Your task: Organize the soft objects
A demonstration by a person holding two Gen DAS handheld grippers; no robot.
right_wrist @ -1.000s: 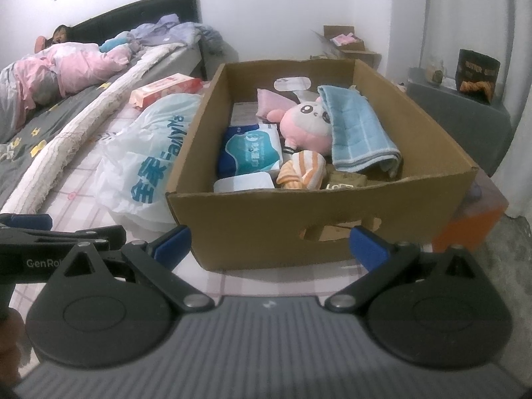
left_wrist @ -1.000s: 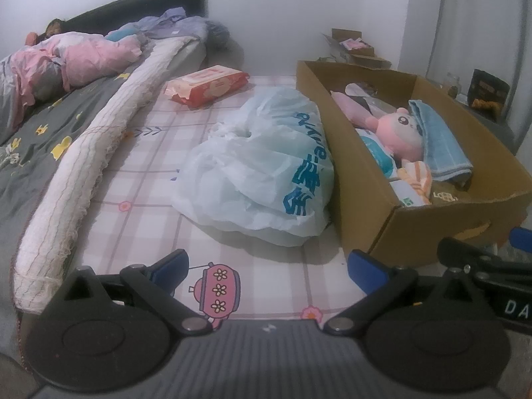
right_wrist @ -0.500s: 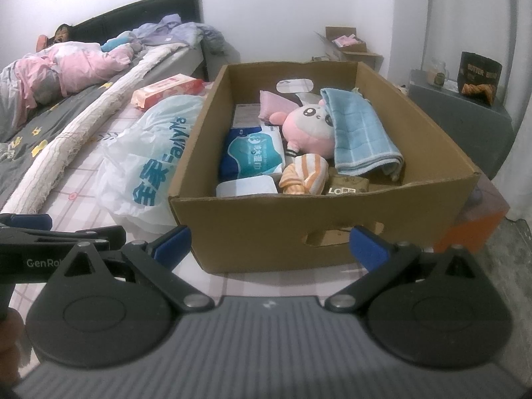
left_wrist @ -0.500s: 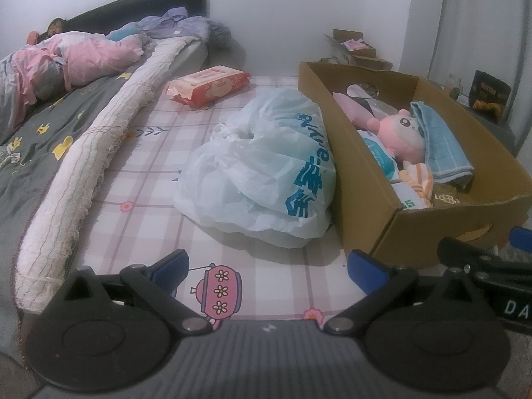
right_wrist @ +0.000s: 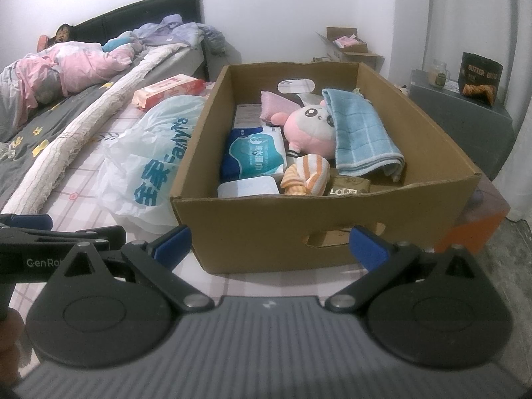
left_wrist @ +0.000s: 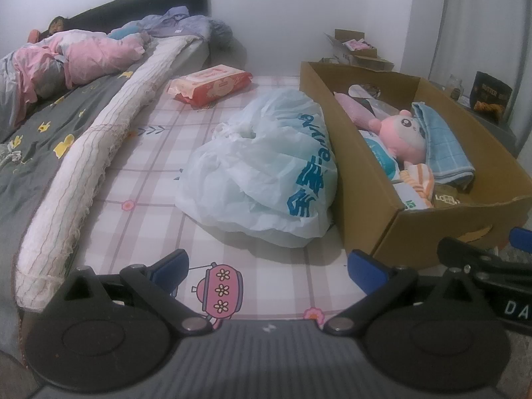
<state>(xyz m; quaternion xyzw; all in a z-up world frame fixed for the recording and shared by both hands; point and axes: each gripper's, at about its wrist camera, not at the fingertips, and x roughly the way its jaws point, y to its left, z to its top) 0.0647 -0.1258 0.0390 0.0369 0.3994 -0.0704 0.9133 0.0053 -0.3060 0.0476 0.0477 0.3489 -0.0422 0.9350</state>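
- My left gripper (left_wrist: 267, 271): jaws spread wide, nothing btwn the blue pads, touching nothing; hovers over the pink-checked mat (left_wrist: 199, 133), low in front of the white plastic bag (left_wrist: 266, 166).
- My right gripper (right_wrist: 269, 244): jaws wide too, empty; faces the near wall of the cardboard box (right_wrist: 316, 229), close but can't tell if pads touch it.
- Box sits on the mat, open top, bag pressed against its left side.
- In the box: pink plush toy (right_wrist: 311, 129) lying mid-box, blue towel (right_wrist: 362, 139) folded along the right, draped partly over the plush; blue-white wipes pack (right_wrist: 256, 156) on the left; orange-striped cloth (right_wrist: 307, 173) near the front; small brown packet (right_wrist: 350, 186) beside it; white pack (right_wrist: 249, 188) at front left.
- Bag: knotted, full, contents not visible.
- Red-pink wipes pack (left_wrist: 211, 83) lies on the mat well behind the bag, outside the box.
- Long rolled cloth bolster (left_wrist: 99, 146) runs along the mat's left edge.
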